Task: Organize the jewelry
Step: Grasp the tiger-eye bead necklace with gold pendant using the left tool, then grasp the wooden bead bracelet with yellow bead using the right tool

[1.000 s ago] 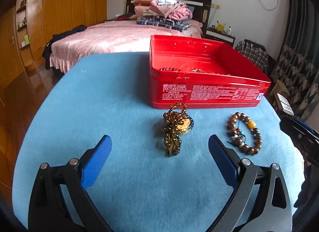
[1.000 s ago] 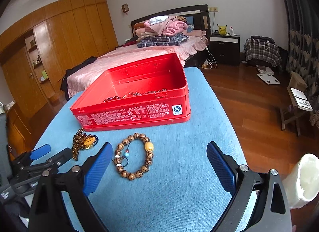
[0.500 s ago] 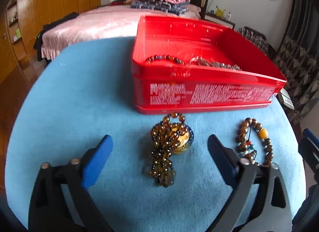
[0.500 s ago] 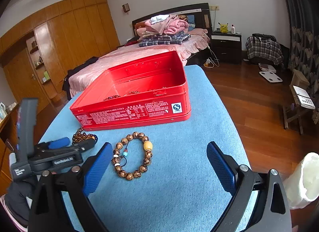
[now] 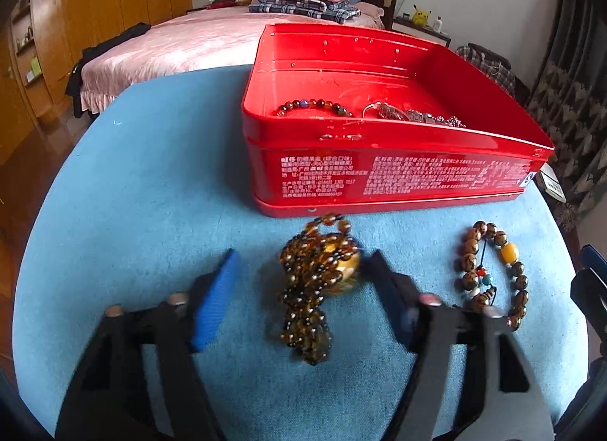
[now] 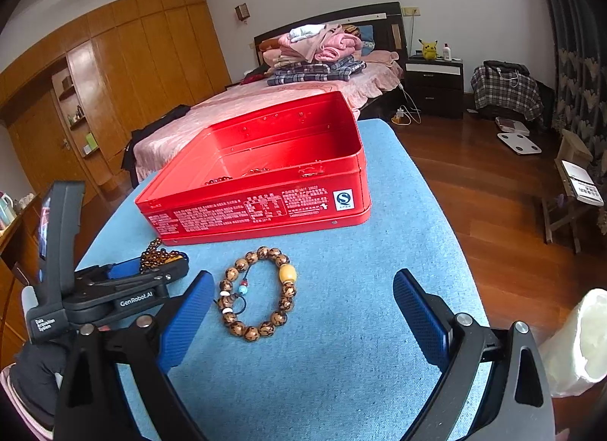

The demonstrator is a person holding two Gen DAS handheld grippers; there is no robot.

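Observation:
A dark amber bead necklace with a yellow pendant (image 5: 315, 270) lies heaped on the blue table cover (image 5: 151, 194), just in front of the open red tin (image 5: 379, 175). My left gripper (image 5: 302, 257) straddles the necklace and its jaws are closing. The right pad reaches the pendant's edge, while the left pad stands apart from the beads. To the right lies a brown wooden bead bracelet (image 5: 510, 253) with one amber bead. In the right wrist view this bracelet (image 6: 288, 273) lies between the wide-open fingers of my right gripper (image 6: 303, 277), which touch nothing.
The red tin (image 6: 265, 209) holds a dark bead bracelet (image 5: 315, 105) and silver chains (image 5: 413, 114). The table's right edge drops to a wooden floor (image 6: 493, 194). A white roll (image 6: 573, 342) sits at the lower right. A bed stands behind the table.
My left gripper moved forward and slightly down toward the tin until its fingers flank the necklace, and its jaws narrowed from wide open. The right gripper and the wooden bracelet stayed put.

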